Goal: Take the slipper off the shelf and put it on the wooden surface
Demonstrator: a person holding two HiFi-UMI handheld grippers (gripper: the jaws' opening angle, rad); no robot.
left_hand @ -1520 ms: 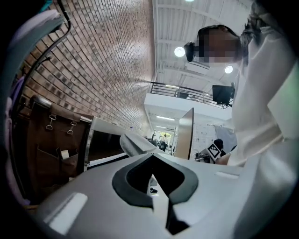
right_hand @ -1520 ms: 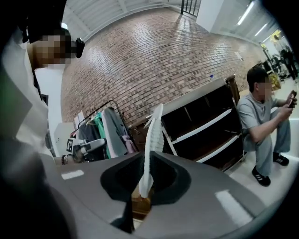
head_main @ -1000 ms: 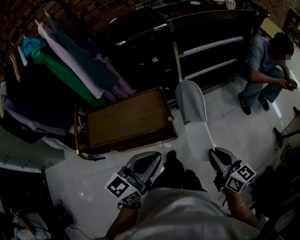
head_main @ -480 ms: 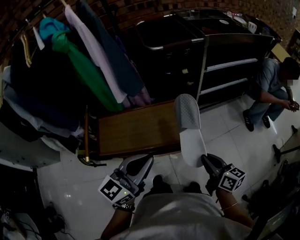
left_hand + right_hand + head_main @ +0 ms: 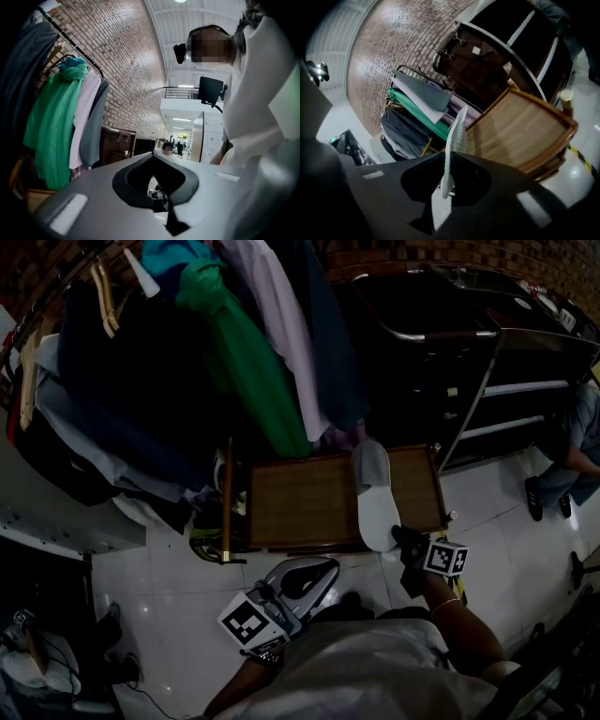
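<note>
Wooden surface (image 5: pixel 300 507) is lying just beyond the right gripper (image 5: pixel 407 542), whose fingers are clamping the slipper (image 5: pixel 377 510); lowering and releasing come next. Left gripper (image 5: pixel 302 577) is idling, fingers together.

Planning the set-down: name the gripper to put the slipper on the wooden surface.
Right. The right gripper is shut on the slipper, held over the wooden surface. The left gripper is shut and empty.

Hanging clothes (image 5: pixel 246 362), seated person (image 5: pixel 583 439)
</note>
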